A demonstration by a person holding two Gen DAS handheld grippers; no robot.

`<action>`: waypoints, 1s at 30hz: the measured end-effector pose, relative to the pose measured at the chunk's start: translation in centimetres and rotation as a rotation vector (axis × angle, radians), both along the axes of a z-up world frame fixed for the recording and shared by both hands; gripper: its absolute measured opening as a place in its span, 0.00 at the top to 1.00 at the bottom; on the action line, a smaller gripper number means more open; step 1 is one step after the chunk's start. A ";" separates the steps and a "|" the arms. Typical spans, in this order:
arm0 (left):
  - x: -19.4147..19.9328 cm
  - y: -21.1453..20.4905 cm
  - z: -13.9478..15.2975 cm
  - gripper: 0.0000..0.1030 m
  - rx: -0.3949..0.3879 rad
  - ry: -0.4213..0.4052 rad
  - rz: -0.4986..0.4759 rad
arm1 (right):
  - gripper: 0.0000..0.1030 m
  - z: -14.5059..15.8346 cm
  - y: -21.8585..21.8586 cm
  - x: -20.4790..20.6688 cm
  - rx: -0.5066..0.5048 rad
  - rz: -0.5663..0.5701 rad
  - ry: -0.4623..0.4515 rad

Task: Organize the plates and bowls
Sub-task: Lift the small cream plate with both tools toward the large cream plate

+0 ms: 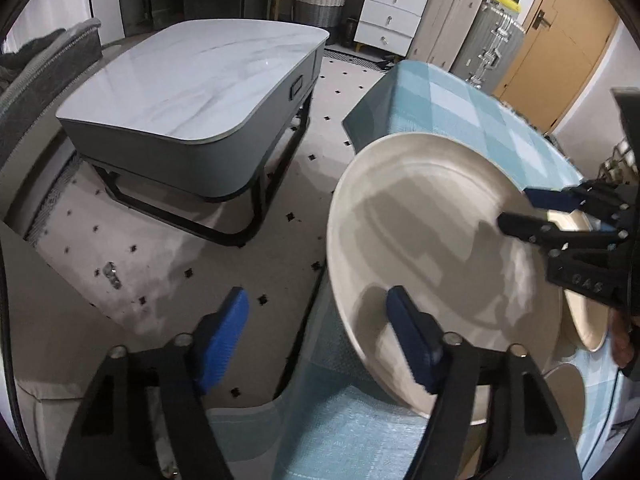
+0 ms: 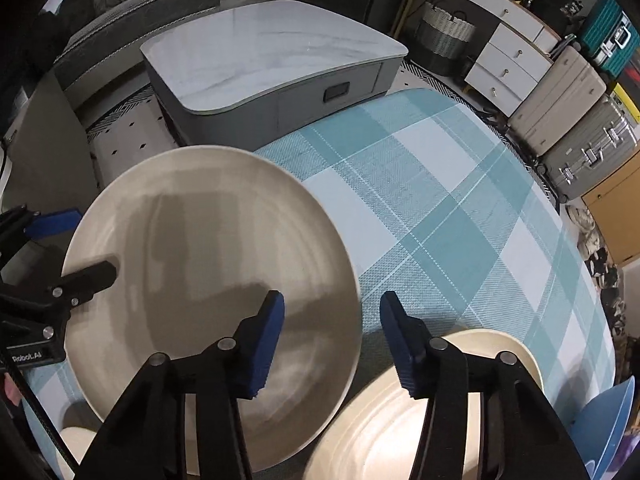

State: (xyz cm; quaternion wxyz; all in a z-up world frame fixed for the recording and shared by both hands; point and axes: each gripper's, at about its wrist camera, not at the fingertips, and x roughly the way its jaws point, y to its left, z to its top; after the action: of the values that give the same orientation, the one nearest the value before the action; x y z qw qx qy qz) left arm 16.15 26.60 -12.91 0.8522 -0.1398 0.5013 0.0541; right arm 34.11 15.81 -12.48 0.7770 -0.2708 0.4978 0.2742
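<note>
A large cream plate (image 1: 432, 240) (image 2: 208, 288) is raised and tilted above the blue checked tablecloth (image 2: 440, 208). My left gripper (image 1: 316, 316) is open, with the plate's rim between its two blue pads: one pad (image 1: 412, 336) over the plate's face, the other (image 1: 224, 332) beyond its edge. My right gripper (image 2: 332, 336) is open too, its left pad (image 2: 264, 344) over the plate's face and its right pad above a second cream plate (image 2: 404, 420) lying on the cloth. A small cream dish (image 1: 588, 320) lies behind the raised plate.
A blue bowl (image 2: 608, 432) sits at the table's right edge and another cream dish (image 2: 76, 440) at the lower left. A grey marble-top coffee table (image 1: 192, 80) stands on the carpet past the table edge, a sofa (image 2: 132, 24) beyond. Suitcases (image 2: 568, 120) and drawers line the wall.
</note>
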 end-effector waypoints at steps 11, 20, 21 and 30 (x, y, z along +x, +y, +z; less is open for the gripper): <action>-0.2 0.3 0.6 0.60 -0.004 -0.003 -0.015 | 0.76 0.2 0.5 -0.4 -0.027 0.002 -0.009; -0.4 0.9 0.5 0.73 -0.056 -0.001 -0.012 | 0.82 0.7 0.4 -0.7 0.035 -0.005 0.031; -0.3 1.0 0.5 0.73 -0.067 0.000 -0.007 | 0.82 0.7 0.4 -0.5 0.047 -0.009 0.041; -0.5 1.3 0.2 0.74 -0.119 0.006 -0.001 | 0.82 0.2 -0.5 0.3 0.140 -0.052 0.172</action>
State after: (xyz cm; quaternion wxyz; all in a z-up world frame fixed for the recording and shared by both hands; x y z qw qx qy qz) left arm 15.61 27.92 -12.74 0.8408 -0.1900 0.5064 0.0243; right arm 34.44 15.28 -12.27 0.7552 -0.1785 0.5490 0.3104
